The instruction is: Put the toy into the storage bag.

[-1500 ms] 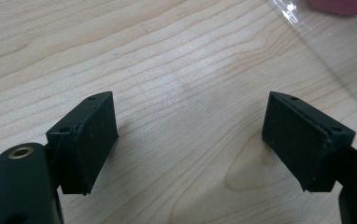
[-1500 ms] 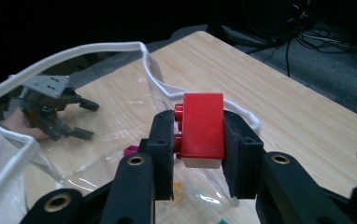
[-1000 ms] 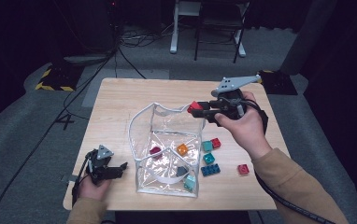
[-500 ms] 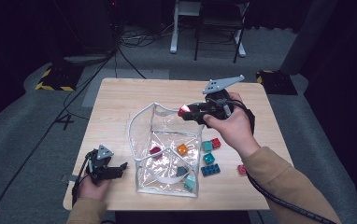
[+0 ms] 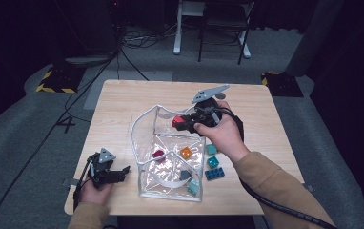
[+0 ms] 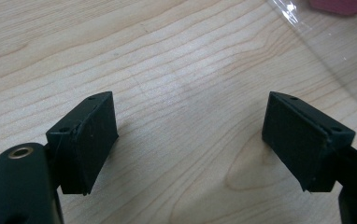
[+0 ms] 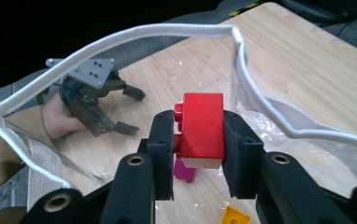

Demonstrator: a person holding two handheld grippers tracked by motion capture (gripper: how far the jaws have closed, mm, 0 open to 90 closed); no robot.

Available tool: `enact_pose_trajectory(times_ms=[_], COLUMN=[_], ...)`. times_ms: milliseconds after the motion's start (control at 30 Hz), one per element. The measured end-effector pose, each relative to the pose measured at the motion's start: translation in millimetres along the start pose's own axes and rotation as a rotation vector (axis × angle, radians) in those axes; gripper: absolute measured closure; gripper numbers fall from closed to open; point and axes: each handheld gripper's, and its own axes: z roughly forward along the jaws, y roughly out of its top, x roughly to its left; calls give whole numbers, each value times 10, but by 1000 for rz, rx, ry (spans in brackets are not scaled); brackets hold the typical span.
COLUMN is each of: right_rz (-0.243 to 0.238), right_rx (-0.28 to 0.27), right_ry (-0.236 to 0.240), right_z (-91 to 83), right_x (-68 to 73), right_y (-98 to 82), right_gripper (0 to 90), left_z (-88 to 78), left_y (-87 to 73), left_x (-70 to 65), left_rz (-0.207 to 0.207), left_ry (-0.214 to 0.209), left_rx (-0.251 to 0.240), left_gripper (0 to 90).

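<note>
Red brick [image 7: 203,123] is pinched by your right gripper [image 7: 199,154] above the clear bag [image 5: 144,121]; your left gripper [image 6: 190,140], beside the bag, stays spread.

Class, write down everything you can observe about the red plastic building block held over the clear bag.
The red plastic building block is glossy and smooth, with rounded studs on its left side as seen in the right gripper view, so it is turned on its side. The right tool clamps it between two black pads, one on each flank. It hangs above the open mouth of the clear plastic bag with white piping, touching nothing but the pads. In the high view it shows as a red patch at the bag's rear rim.
</note>
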Motion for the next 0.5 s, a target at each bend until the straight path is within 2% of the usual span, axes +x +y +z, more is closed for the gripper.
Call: enact_pose_trajectory(times_ms=[500], right_rz=[-17], right_rx=[59], right_ry=[34], right_z=[221], right_x=[103], right_y=[-57], right_gripper=[676], left_z=[-1], left_y=[0], left_x=[2], left_rz=[2], left_ry=[-1], left_rx=[1], left_gripper=[184])
